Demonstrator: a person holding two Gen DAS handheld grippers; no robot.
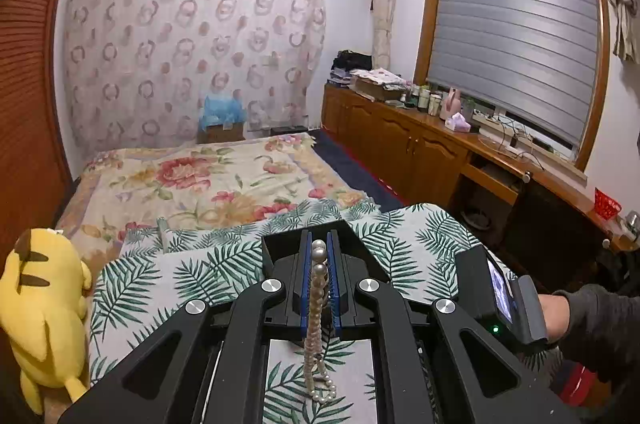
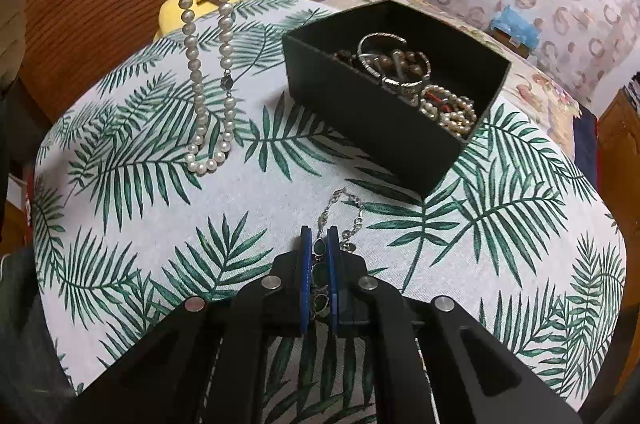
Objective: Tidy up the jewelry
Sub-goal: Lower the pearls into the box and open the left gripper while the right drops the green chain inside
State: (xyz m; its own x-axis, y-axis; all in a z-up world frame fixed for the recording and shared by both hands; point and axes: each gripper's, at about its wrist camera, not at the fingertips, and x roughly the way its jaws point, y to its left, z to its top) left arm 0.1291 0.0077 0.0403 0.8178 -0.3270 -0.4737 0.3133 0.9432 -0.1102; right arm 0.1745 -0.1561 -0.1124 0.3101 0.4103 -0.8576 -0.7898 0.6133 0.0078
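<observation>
My left gripper is shut on a pearl necklace, held up in the air. The necklace also shows in the right wrist view, hanging as a long loop whose bottom touches the leaf-print cloth. My right gripper is shut on a silver bracelet with green stones; its chain end lies on the cloth ahead. A black box stands beyond, holding silver bangles, dark beads and a pearl strand.
A yellow plush toy sits at the table's left. A bed with a floral cover lies ahead, wooden cabinets along the right wall. The right hand and its gripper body are at the right.
</observation>
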